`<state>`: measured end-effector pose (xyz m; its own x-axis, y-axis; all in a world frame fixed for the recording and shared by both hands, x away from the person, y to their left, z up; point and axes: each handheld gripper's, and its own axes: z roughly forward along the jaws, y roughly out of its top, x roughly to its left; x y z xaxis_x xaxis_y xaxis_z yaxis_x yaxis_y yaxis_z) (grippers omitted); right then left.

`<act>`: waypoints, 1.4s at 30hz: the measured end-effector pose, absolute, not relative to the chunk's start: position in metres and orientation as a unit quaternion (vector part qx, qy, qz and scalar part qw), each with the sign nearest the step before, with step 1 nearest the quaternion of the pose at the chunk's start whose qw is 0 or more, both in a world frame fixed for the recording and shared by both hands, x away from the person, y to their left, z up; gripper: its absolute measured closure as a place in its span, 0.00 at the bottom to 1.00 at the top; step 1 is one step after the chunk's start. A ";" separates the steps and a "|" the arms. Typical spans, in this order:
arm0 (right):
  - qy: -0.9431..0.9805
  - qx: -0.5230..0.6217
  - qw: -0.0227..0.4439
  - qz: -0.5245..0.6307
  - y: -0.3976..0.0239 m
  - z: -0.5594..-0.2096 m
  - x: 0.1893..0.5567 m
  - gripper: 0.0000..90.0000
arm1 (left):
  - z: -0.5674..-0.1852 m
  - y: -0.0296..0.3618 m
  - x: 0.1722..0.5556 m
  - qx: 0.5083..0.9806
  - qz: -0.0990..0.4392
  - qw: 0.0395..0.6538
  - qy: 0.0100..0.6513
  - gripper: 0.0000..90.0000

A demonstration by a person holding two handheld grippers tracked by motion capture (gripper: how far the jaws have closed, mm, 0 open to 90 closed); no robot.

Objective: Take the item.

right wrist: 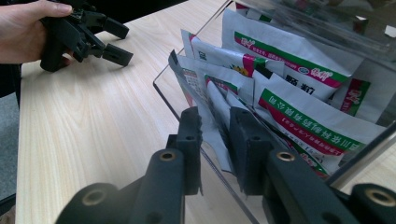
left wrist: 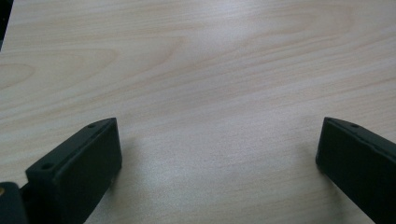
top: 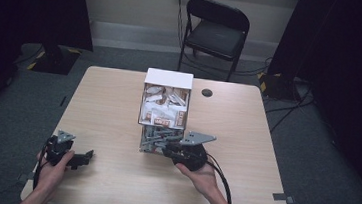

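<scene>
Near the middle of the worktop [top: 118,106] sits my clear box [top: 165,111] stuffed with sachets [right wrist: 299,70]. My right gripper [right wrist: 215,144] is at the box's near end, jaws nearly closed, pinching the edge of a silvery sachet [right wrist: 212,112] that sticks out. Over by the near left corner, my left gripper [top: 71,154] rests low over bare wood, jaws wide apart, holding nothing.
</scene>
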<state>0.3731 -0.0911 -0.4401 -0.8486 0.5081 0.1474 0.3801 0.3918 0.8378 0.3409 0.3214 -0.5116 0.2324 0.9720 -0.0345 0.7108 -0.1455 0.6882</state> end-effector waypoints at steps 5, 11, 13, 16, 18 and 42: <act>0.830 0.271 0.069 0.482 -0.093 -0.439 0.374 0.93 | -0.512 0.321 0.341 0.725 0.218 0.301 0.580 0.00; 0.829 0.271 0.069 0.485 -0.094 -0.439 0.374 0.94 | -0.512 0.321 0.341 0.725 0.217 0.301 0.580 0.00; 0.829 0.269 0.068 0.486 -0.094 -0.438 0.374 0.95 | -0.512 0.321 0.341 0.725 0.217 0.301 0.580 0.00; 0.826 0.270 0.065 0.490 -0.095 -0.437 0.374 0.95 | -0.511 0.322 0.341 0.726 0.217 0.300 0.580 0.00; 0.823 0.274 0.063 0.493 -0.095 -0.436 0.374 0.95 | -0.512 0.321 0.341 0.725 0.217 0.301 0.580 0.00; 0.811 0.268 0.065 0.516 -0.106 -0.417 0.368 0.99 | -0.512 0.321 0.341 0.725 0.217 0.301 0.580 0.00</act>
<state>0.3684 -0.1055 -0.4167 -0.8478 0.5018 0.1717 0.3681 0.3238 0.8716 0.3409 0.3214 -0.5116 0.2328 0.9719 -0.0337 0.7110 -0.1464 0.6878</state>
